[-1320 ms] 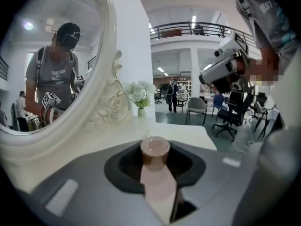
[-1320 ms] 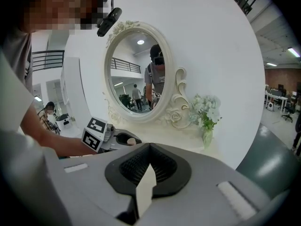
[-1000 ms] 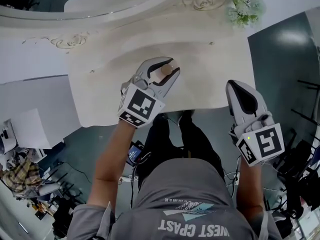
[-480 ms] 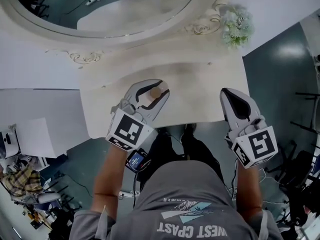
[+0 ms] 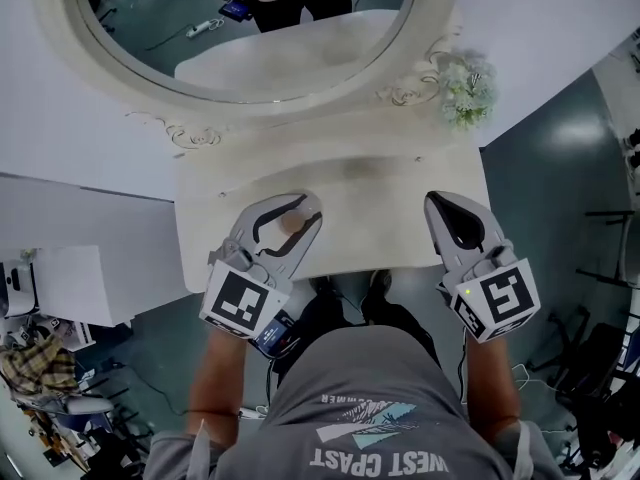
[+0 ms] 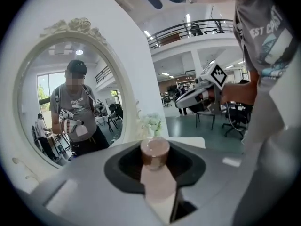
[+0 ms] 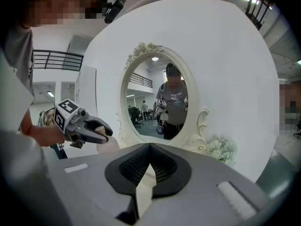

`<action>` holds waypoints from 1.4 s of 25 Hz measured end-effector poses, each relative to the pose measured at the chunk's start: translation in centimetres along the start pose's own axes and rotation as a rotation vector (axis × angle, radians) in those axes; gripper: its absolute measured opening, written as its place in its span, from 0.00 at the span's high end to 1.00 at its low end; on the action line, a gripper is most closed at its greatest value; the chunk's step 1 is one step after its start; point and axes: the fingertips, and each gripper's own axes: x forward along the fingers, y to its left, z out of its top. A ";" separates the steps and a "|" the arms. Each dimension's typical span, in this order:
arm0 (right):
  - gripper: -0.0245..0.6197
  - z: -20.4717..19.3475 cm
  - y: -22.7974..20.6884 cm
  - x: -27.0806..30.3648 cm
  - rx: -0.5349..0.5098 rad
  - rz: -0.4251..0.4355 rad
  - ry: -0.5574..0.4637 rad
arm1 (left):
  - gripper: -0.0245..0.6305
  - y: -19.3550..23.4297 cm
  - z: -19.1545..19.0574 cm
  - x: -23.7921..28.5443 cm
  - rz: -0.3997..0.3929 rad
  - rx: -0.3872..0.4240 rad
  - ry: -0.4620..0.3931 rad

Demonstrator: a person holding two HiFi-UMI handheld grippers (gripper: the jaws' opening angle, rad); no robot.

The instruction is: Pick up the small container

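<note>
White desk (image 5: 400, 193) under an oval mirror (image 5: 250, 38) fills the head view, where the left gripper (image 5: 300, 208) has drawn back from mid-desk toward the front edge, its fingers clamped on the small container (image 5: 293, 226); the right gripper (image 5: 443, 203) hangs well apart. The left gripper view shows the brown-capped container pinched between the fingers, with flowers (image 6: 151, 122) behind. In the right gripper view its own fingers are closed on nothing, and the left gripper carries the container, so the pickup looks done.

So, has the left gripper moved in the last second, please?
Yes. The left gripper, shut on the small container, drew back toward the front edge of the table.
</note>
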 end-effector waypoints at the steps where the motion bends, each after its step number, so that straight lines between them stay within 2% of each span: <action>1: 0.96 0.4 0.3 0.1 -0.006 0.005 -0.005 | 0.79 0.2 0.2 -0.5 0.009 0.001 -0.003; 15: 0.96 4.7 4.4 1.3 -0.107 0.077 -0.036 | 0.79 2.1 1.9 -6.3 0.085 0.008 -0.027; 20: 0.96 5.2 6.2 1.8 -0.184 0.100 -0.017 | 0.79 2.6 2.2 -7.9 0.107 0.016 -0.037; 35: 0.96 5.4 9.5 2.4 -0.197 0.128 -0.004 | 0.79 3.4 0.9 -10.7 0.136 -0.003 -0.034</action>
